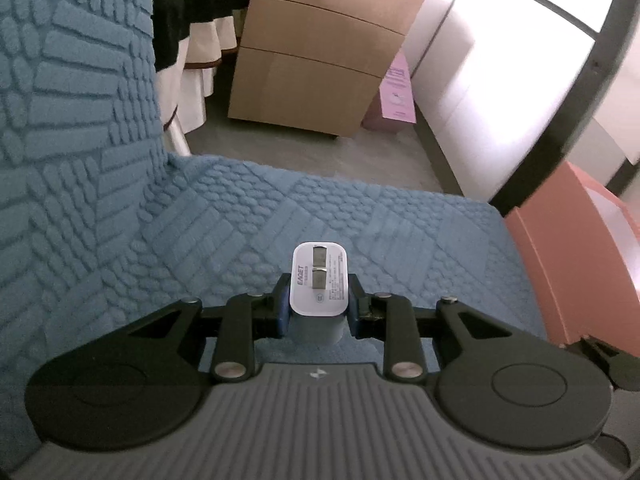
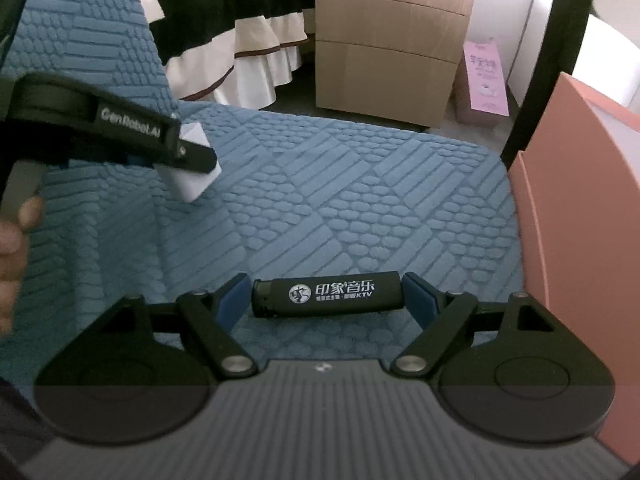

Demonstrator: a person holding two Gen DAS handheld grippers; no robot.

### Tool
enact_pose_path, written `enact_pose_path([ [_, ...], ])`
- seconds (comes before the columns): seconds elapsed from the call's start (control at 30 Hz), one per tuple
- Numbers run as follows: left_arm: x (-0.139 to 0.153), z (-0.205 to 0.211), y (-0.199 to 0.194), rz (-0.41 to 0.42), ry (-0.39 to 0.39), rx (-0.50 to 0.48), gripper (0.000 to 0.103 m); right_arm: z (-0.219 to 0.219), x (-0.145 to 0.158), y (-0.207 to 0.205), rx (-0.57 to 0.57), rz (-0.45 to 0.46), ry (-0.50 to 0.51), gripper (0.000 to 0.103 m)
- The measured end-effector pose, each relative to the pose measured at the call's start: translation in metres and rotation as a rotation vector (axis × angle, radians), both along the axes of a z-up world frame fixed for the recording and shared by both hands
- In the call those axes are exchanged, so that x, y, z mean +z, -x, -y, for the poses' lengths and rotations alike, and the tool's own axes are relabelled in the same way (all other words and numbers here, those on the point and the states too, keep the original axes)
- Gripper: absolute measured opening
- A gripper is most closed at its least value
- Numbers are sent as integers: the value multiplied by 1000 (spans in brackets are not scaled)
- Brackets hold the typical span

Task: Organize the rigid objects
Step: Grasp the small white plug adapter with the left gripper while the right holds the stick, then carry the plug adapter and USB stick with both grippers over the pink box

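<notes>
My left gripper [image 1: 319, 300] is shut on a white plug charger [image 1: 319, 284], prongs side up, held above the blue textured cover [image 1: 240, 216]. The charger [image 2: 192, 182] and the left gripper [image 2: 188, 160] also show at the left of the right wrist view. My right gripper [image 2: 326, 294] is open; a black lighter [image 2: 326, 294] with white print lies crosswise between its blue fingers [image 2: 230, 300]. Whether the pads touch the lighter's ends I cannot tell.
A pink box [image 2: 572, 240] stands at the right edge of the cover, also in the left wrist view [image 1: 568, 256]. Beyond the cover are a tan drawer cabinet [image 1: 320, 52], a pink carton [image 1: 394, 96], white ruffled cloth [image 2: 248, 60] and a black curved pole [image 2: 540, 60].
</notes>
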State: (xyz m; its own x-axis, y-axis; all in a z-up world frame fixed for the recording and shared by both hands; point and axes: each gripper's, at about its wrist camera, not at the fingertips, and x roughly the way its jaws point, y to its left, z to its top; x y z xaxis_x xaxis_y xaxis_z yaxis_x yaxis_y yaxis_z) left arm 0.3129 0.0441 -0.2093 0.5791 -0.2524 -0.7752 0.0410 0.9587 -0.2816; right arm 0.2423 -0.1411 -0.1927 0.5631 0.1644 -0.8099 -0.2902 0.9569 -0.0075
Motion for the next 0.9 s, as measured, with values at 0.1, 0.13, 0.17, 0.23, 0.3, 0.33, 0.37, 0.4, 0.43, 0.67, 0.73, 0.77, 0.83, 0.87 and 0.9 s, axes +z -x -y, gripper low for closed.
enact_pose_path([
  [0.1, 1, 5, 11, -4, -13, -33, 31, -4, 4, 7, 28, 15, 42, 84],
  [0.13, 2, 5, 13, -4, -11, -38, 31, -4, 7, 9, 25, 19, 43, 84],
  [0.17, 4, 5, 17, -3, -10, -42, 31, -2, 10, 11, 17, 21, 35, 84],
  [0.23, 5, 7, 22, -2, -17, -52, 31, 1, 15, 17, 5, 18, 21, 84],
  [0.3, 7, 9, 26, -2, -21, -62, 31, 3, 17, 22, 0, 18, 20, 84],
  [0.33, 7, 9, 29, -4, -17, -60, 31, 5, 19, 25, -4, 19, 18, 84],
  [0.37, 8, 8, 32, -8, -10, -54, 31, 6, 20, 27, -13, 18, 13, 84],
  [0.4, 8, 8, 35, -13, 0, -47, 31, 9, 20, 29, -25, 14, 4, 84],
  [0.43, 8, 7, 37, -17, 7, -43, 31, 12, 21, 30, -39, 7, -8, 84],
  [0.67, 8, 20, 60, -35, 3, -69, 31, 23, 26, 37, -106, -31, -35, 84],
  [0.73, 9, 25, 69, -35, -3, -78, 31, 24, 27, 39, -115, -36, -28, 84],
  [0.77, 10, 27, 73, -35, -2, -76, 31, 25, 28, 39, -117, -37, -28, 84],
  [0.83, 10, 29, 81, -37, -3, -64, 31, 27, 29, 41, -114, -40, -33, 84],
  [0.87, 11, 29, 85, -38, -4, -58, 31, 27, 29, 41, -107, -43, -31, 84],
  [0.9, 11, 28, 89, -44, -5, -52, 31, 28, 28, 42, -98, -49, -24, 84],
])
